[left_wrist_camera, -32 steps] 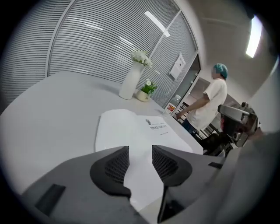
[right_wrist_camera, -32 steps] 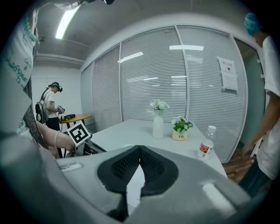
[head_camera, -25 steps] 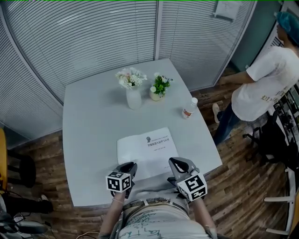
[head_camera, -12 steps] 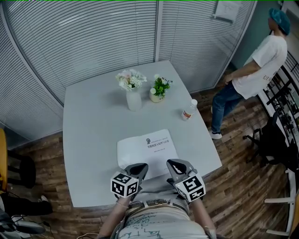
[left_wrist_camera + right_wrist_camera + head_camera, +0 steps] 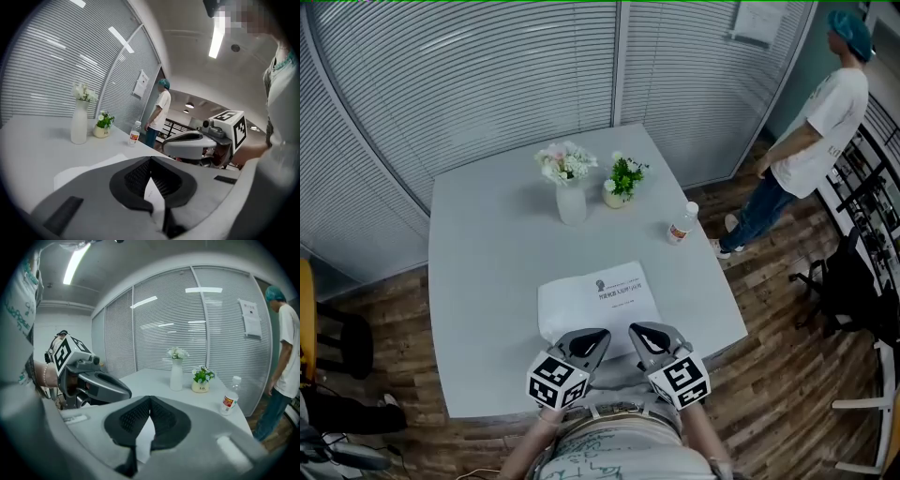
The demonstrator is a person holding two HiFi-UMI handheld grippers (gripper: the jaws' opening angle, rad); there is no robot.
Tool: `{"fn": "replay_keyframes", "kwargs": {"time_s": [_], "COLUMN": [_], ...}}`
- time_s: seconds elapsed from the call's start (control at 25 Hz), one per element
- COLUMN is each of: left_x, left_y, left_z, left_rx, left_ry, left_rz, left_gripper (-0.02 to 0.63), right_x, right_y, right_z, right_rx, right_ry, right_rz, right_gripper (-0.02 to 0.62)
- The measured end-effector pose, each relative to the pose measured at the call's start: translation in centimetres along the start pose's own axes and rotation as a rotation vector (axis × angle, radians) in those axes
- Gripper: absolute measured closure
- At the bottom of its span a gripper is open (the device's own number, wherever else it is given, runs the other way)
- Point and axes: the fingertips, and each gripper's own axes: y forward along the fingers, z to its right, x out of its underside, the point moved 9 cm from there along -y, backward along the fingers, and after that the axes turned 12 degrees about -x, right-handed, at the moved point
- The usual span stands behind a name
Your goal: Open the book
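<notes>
Grey table (image 5: 487,281) in a room walled with slatted blinds (image 5: 487,75), wood floor around it. Book (image 5: 598,295) lies flat and closed toward the near edge, white cover up; its near edge is hidden under my claws. Left gripper (image 5: 598,335) hangs over the near-left part of the book with jaws pressed together, and I see no page caught in them, only white showing through the gap below the tips. Right gripper (image 5: 636,330) is just beside it over the near-right part, jaws also together and empty. My read: pre-grasp, cover not yet lifted. Next move calls for spreading one claw, coming in low at a free edge and pinching the cover only, with the other pinning the block. I can't tell which side the spine is on. The thin cover sits flush on the table, so a slip or a grab of extra pages is likely. Claw tips are close together, so they may clash. Vase (image 5: 570,202) and potted plant (image 5: 622,183) at the far side and bottle (image 5: 680,223) at far right are well apart from the book. Person (image 5: 820,122) stands off the table at far right, not in the way.
</notes>
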Motion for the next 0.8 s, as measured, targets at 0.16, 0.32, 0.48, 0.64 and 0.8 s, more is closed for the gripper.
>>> {"fn": "replay_keyframes", "kwargs": {"time_s": [0.16,0.32,0.48,0.64,0.8], "left_x": [-1.2,-2.3,-4.1,-6.1,-7.1], "left_y": [-0.5,-1.1,-2.0,-3.1,-3.9], "left_z": [0.4,0.8,1.1,1.4,1.6], "left_rx": [0.0,0.017,0.027,0.055,0.051], "left_ry": [0.043,0.047,0.046,0.027,0.041], "left_rz": [0.035,0.069,0.103,0.171,0.201], "left_gripper": [0.607,0.607,0.607,0.607,0.607], "right_x": [-0.3,-1.3,-3.3,-6.5,-8.1], "right_y": [0.1,-0.1,-0.6,-1.1,-1.4], "right_z": [-0.1,-0.5,-0.9,-2.0,-2.5], "right_rx": [-0.009,-0.008,-0.022,-0.046,-0.064], "right_ry": [-0.006,-0.028,-0.071,-0.127,-0.168], "right_rz": [0.004,0.023,0.083,0.159,0.181], "right_gripper": [0.593,0.592,0.593,0.594,0.594]}}
